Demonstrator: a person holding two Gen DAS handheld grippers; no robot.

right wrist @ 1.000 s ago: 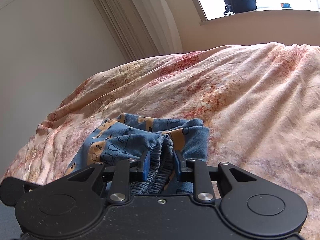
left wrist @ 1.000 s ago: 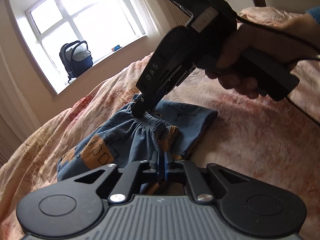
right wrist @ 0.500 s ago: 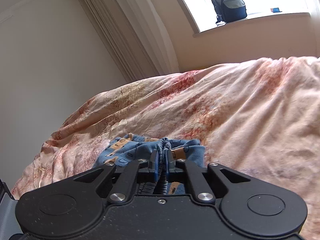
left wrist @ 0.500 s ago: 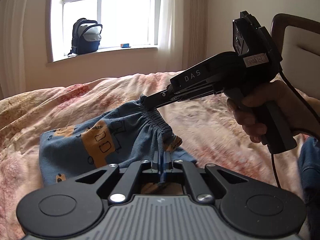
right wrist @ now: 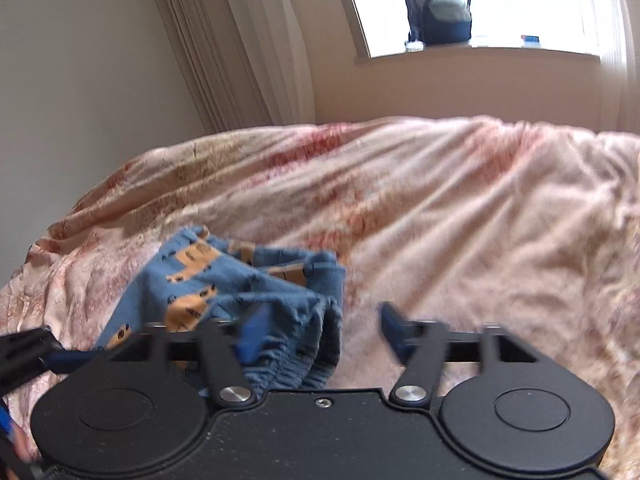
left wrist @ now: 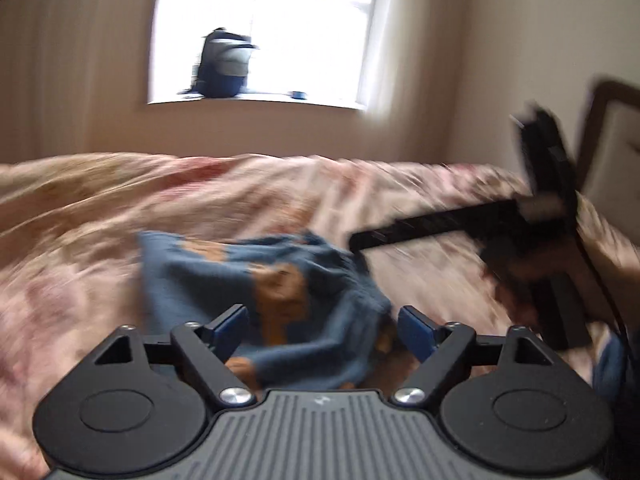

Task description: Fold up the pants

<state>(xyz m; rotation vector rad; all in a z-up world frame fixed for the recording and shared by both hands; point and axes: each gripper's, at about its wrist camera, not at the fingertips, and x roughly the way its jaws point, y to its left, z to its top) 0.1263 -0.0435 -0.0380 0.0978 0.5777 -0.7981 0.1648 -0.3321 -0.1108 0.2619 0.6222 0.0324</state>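
Nearest the left wrist camera, the left gripper has just been opening: its 2 blue pads stand wide apart, and the blue pants lie loose between them, not pressed. The right gripper has likewise just been opening, its jaws spread, with the gathered waistband against the left pad only. The pants sit bunched on the pink floral bedspread. Farther off, a backpack stands on the windowsill.

left gripper just opened wide, right gripper likewise, seemingly gripping nothing
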